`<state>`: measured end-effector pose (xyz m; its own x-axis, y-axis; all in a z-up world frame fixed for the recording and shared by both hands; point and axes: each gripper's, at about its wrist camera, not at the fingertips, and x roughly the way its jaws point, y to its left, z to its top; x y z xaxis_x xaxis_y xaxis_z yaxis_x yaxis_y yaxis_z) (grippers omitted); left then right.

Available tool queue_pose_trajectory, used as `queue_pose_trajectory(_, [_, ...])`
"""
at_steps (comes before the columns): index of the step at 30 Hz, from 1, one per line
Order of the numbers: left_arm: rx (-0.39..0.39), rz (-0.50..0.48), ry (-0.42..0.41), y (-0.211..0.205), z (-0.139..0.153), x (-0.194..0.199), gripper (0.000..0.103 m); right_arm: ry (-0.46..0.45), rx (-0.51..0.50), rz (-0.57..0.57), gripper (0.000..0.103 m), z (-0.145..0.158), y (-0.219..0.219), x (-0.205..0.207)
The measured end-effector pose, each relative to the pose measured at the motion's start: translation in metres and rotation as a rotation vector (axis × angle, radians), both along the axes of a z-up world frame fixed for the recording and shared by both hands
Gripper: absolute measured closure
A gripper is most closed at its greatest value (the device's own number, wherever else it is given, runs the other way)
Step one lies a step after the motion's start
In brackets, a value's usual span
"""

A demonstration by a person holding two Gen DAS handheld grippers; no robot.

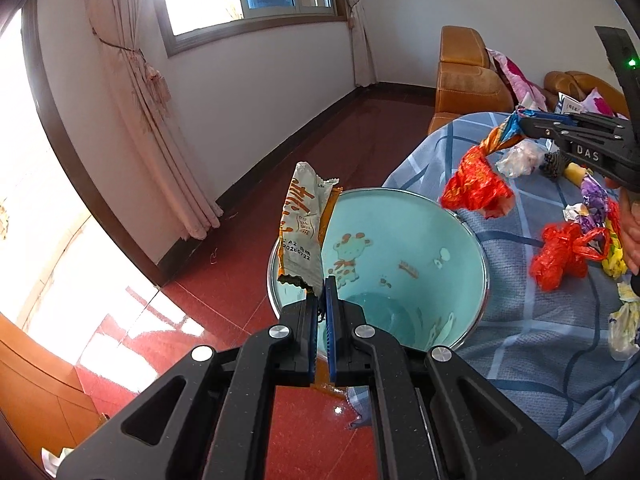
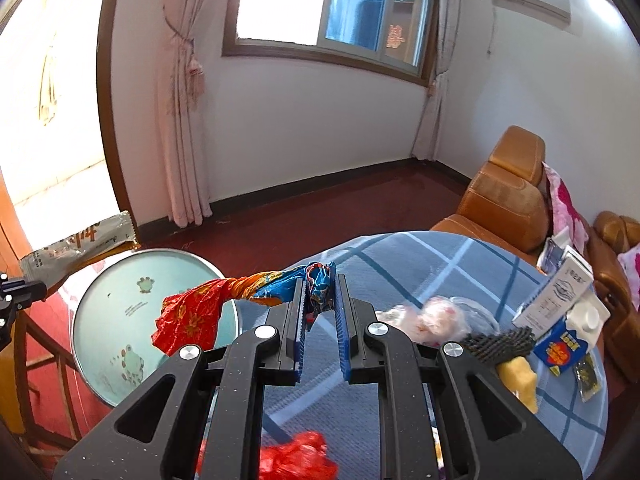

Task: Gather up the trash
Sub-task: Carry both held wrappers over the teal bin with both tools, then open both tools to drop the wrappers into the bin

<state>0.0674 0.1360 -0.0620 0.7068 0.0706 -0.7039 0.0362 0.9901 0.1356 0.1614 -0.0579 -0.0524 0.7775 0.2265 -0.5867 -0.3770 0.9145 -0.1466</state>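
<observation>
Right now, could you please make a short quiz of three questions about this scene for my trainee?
1. True or false: the left gripper is shut on a silver-orange wrapper.
2. What lies under that wrapper? A) the teal bin B) the sofa
3. Fill in: the right gripper holds a red-and-blue ____.

Key: 1 true; 2 A; 3 wrapper.

Bright daylight through window [image 2: 320,12], overexposed left; glare on floor [image 1: 168,320]; fisheye edges bent.
</observation>
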Motion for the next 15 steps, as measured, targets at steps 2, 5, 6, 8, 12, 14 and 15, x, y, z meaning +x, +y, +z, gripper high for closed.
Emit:
queue_pose_trajectory(2, [-0.002, 0.0, 0.002, 0.0, 0.0, 0.0, 0.1, 0.005, -0.004, 0.007, 0.089, -0.002, 0.003, 0.001])
queue_pose_trajectory(5, [-0.005, 0.0, 0.005, -0.001, 0.001, 0.003, 0.1, 0.008, -0.013, 0.012, 0.089, -0.005, 0.007, 0.001])
queue_pose_trajectory(6, [-0.006, 0.001, 0.005, -0.001, 0.001, 0.004, 0.1, 0.01, -0.017, 0.015, 0.089, -0.006, 0.008, 0.001])
queue_pose_trajectory(8, [-0.006, 0.001, 0.007, -0.001, 0.001, 0.004, 0.1, 0.008, -0.026, 0.02, 0.089, -0.007, 0.011, 0.0])
queue_pose_trajectory(12, [-0.007, 0.0, 0.007, -0.002, 0.0, 0.004, 0.1, 0.007, -0.034, 0.03, 0.089, -0.008, 0.016, -0.001])
queue_pose_trajectory(14, [-0.009, -0.001, 0.008, -0.003, -0.001, 0.004, 0.1, 0.008, -0.035, 0.036, 0.089, -0.008, 0.018, -0.001])
queue_pose_trajectory(15, [-0.011, -0.004, 0.008, -0.003, -0.002, 0.004, 0.099, 0.009, -0.036, 0.039, 0.089, -0.008, 0.019, -0.001])
